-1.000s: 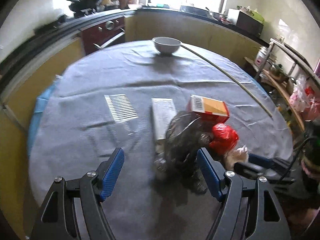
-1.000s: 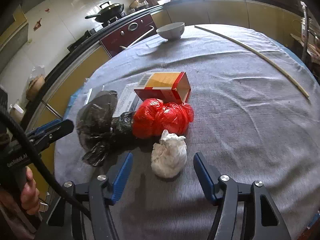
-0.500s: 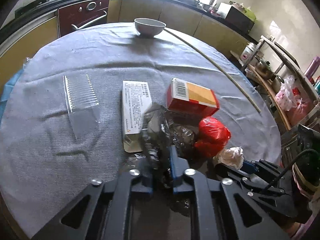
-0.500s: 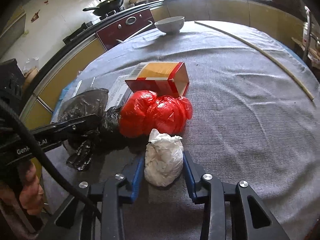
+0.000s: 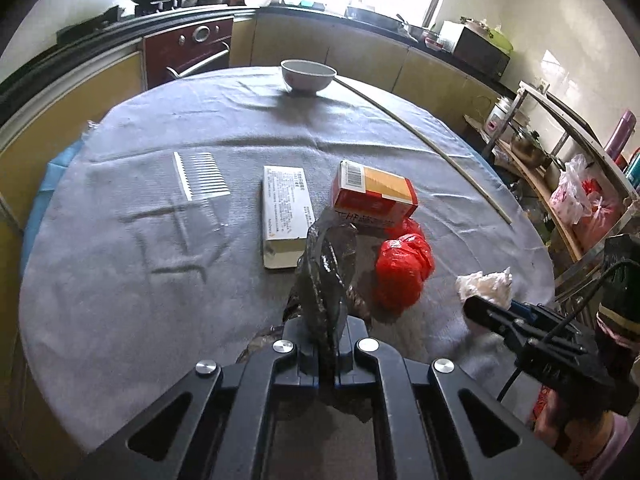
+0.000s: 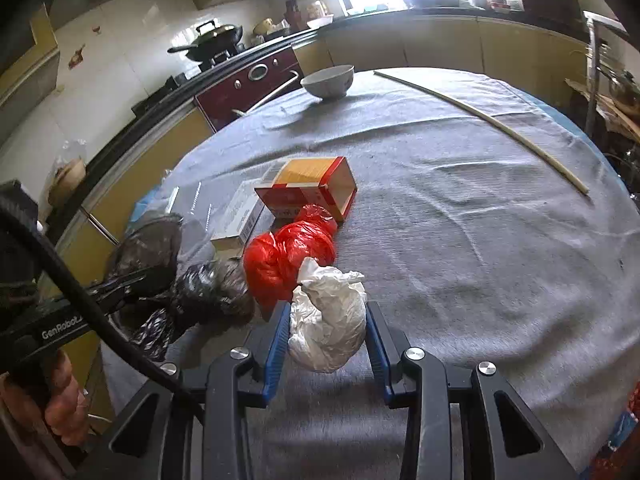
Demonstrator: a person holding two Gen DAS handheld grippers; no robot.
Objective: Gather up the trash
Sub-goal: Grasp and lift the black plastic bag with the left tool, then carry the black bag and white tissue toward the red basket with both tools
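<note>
My left gripper (image 5: 327,360) is shut on the edge of a black plastic bag (image 5: 326,276), which rises crumpled from between its pads. In the right wrist view the same black bag (image 6: 188,288) hangs from the left gripper (image 6: 132,280) at the left. My right gripper (image 6: 326,332) is shut on a crumpled white paper wad (image 6: 328,320), pinched between its blue pads. A red plastic bag (image 5: 402,270) (image 6: 286,256) lies just beyond both. Behind it sit a red and orange carton (image 5: 374,192) (image 6: 310,190) and a flat white box (image 5: 286,208) (image 6: 236,220).
A round table under a grey cloth (image 5: 160,280) holds a clear plastic tray (image 5: 200,178), a white bowl (image 5: 308,76) at the far edge and a long thin stick (image 5: 432,148). Yellow kitchen cabinets ring the table. A metal shelf rack (image 5: 560,184) stands at the right.
Both grippers went from open to shut: the left closed on the black bag, the right on the white paper wad. Both then drew back a little, lifting their loads.
</note>
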